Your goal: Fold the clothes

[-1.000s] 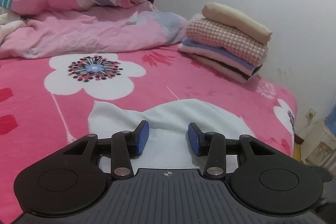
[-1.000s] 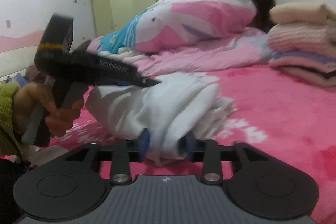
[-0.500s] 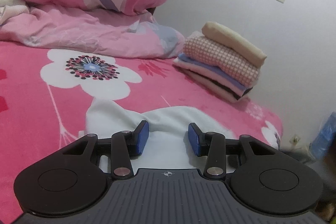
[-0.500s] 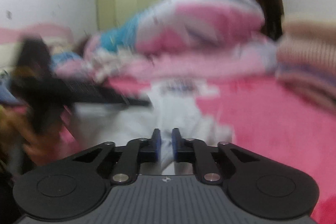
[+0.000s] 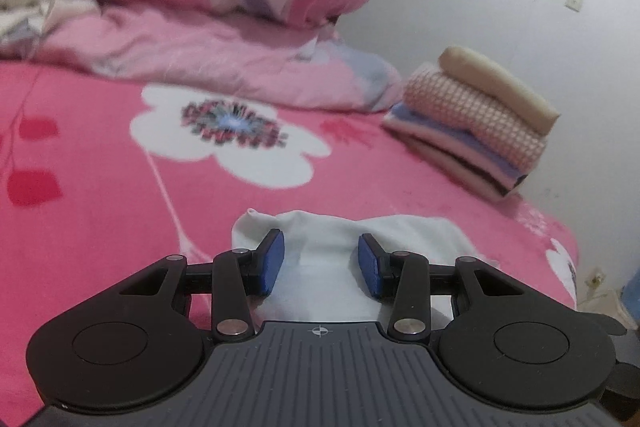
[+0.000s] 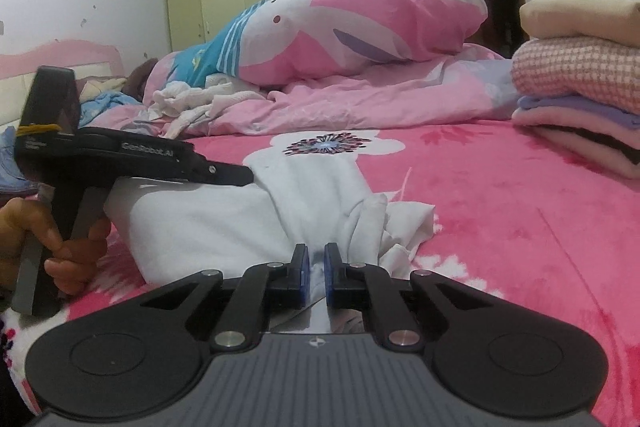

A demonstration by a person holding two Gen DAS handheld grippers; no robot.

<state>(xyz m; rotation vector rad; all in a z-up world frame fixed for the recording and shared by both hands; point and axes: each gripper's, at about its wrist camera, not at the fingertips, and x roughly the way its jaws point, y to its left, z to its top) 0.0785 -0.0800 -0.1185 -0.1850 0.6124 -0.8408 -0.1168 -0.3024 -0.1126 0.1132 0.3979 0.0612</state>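
The white garment [image 6: 256, 223] lies bunched on the bed [image 6: 500, 211], well short of the stack [image 6: 580, 99]. Right gripper [image 6: 316, 273], bunched fuller a second ago, now pinches a thin fold. Left gripper [image 5: 320, 263] stays open above it. Folding appears unfinished.

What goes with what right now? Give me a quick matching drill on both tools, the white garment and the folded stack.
Things:
1. left tool
2. right tool
3. white garment
4. folded stack

States:
A. piled by the wall
B. open over white cloth
C. spread on the pink bedspread
D. pinching a fold of cloth

Pairs: 1-B, 2-D, 3-C, 4-A
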